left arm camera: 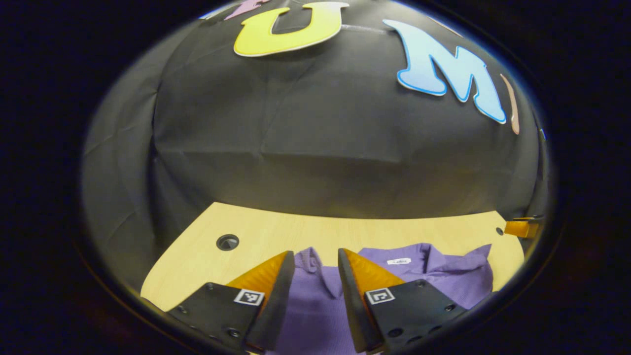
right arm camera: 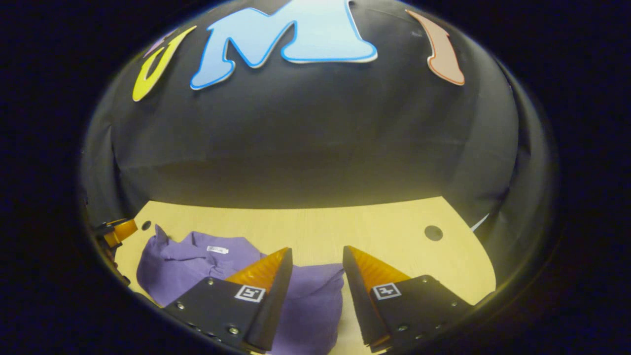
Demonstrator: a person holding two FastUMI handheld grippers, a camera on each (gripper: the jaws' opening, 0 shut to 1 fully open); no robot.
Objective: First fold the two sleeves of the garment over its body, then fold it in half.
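Left claw (left arm camera: 315, 276) open above purple shirt (left arm camera: 419, 276) on wooden table (left arm camera: 276, 231).

The left gripper (left arm camera: 315, 268) has two wedge-shaped fingers (left arm camera: 268, 276) with a ribbed inner face. Each finger sits on a flat black plate (left arm camera: 217, 310) with rounded corners. On each plate there is a small square marker (left arm camera: 248, 297), white with a black pattern, and several round screws (left arm camera: 232, 333) along the edges.

The right gripper (right arm camera: 315, 264) is built the same way: ribbed wedge fingers (right arm camera: 374, 271), black plates (right arm camera: 424, 301), one square marker (right arm camera: 385, 291) on each, and screws (right arm camera: 229, 330) near the plate borders.
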